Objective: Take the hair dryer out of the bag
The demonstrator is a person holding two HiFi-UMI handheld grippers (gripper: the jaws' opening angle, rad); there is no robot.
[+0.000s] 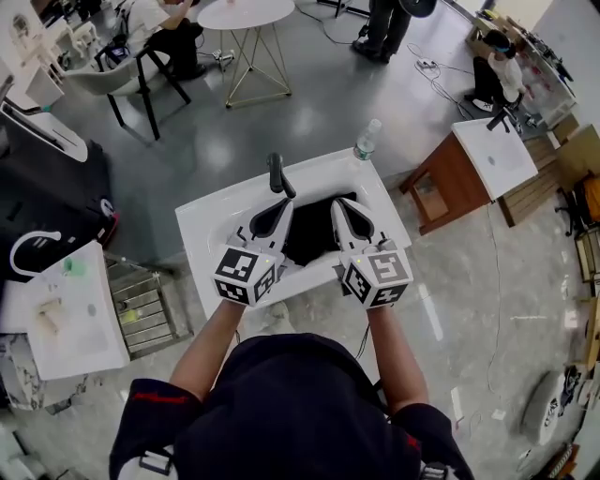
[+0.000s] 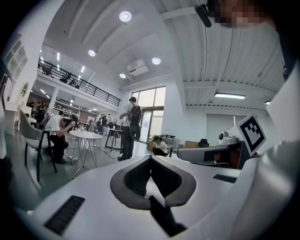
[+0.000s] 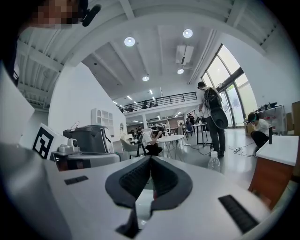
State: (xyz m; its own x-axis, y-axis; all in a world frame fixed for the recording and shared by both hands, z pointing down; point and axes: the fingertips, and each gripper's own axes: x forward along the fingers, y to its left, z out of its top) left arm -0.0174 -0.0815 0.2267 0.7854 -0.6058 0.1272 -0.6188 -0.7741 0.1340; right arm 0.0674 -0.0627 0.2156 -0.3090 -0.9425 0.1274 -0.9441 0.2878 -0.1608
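Holding the left hand-held gripper (image 1: 284,203) and the right hand-held gripper (image 1: 338,203) side by side, a little apart, over the white bench (image 1: 211,225), both pointing away from the body and almost level. Clenching both of them on nothing: in the left gripper view pressing the dark pads (image 2: 136,178) together at the tip, and in the right gripper view doing just the same. Reaching with both tips over the near part of the black bag (image 1: 314,234), lying flat in the middle of the bench; not possible to tell if touching it. Seeing the black hair dryer (image 1: 276,174) already outside the bag, lying just beyond its far left corner, at the far edge of the bench. Seeing also a clear water bottle (image 1: 367,140) standing by the far right corner of the bench, and, farther back on the grey floor, a round white table (image 1: 246,13) with a person sitting beside it.
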